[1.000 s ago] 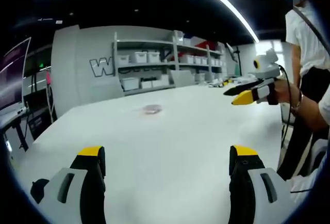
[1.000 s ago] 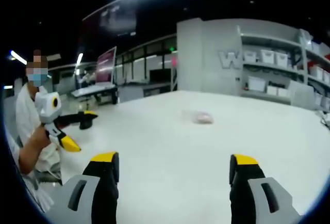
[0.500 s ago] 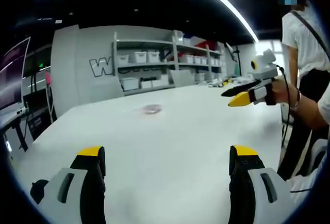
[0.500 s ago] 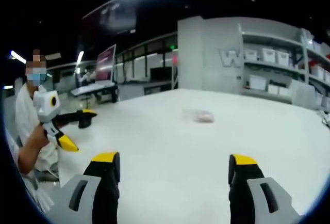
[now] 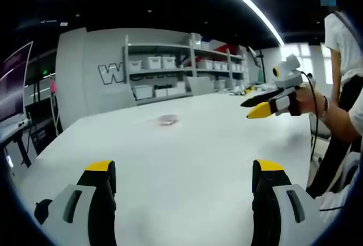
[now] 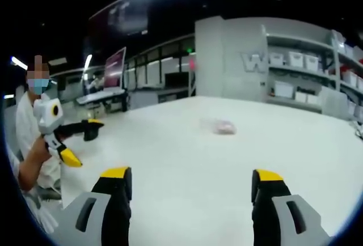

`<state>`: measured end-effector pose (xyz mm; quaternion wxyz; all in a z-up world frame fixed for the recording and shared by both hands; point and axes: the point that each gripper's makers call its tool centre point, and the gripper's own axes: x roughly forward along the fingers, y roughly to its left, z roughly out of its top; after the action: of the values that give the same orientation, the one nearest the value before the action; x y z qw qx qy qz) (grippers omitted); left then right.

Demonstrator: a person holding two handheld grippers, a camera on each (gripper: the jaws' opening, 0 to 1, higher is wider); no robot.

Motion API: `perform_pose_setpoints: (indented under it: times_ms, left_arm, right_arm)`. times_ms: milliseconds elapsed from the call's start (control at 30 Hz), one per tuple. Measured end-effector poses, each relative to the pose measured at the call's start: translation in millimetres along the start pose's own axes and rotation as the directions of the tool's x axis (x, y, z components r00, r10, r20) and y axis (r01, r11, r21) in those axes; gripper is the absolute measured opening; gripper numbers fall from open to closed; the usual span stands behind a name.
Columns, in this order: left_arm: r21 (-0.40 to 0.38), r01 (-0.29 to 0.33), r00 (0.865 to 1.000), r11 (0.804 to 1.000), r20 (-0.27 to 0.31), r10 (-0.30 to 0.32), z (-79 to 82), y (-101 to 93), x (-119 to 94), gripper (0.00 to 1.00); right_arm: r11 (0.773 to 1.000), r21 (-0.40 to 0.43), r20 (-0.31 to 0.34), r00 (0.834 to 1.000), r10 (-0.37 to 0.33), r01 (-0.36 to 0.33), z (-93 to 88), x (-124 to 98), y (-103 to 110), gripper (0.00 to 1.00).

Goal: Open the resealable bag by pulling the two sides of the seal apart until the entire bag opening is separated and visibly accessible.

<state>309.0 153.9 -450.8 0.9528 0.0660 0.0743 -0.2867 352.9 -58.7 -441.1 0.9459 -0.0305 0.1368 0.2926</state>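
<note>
White table (image 5: 187, 161) carries one small pinkish bag (image 5: 168, 120), lying flat well toward its far edge, clear of both grippers. Left gripper (image 5: 184, 172): jaws spread wide, holding nothing, low over the near edge; bag lies ahead, slightly left of centre between the jaws. Right gripper (image 6: 193, 178): jaws likewise apart and empty; bag (image 6: 222, 127) ahead, slightly right of centre. Neither appears clearly nearer. Bag too small and blurred to fix its long axis or seal side; judged, the approach is not begun and the seal is untouched
</note>
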Motion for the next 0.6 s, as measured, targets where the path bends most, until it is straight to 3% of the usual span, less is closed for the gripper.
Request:
perform_pose_setpoints:
  times_ms: [600]
  left_arm:
    - [-0.001, -0.005, 1.000, 1.000, 0.002, 0.005, -1.1, -0.7, -2.8, 1.00]
  right_arm:
    - [1.000, -0.015, -0.005, 1.000, -0.002, 0.002, 4.3, 10.2, -2.9, 0.88]
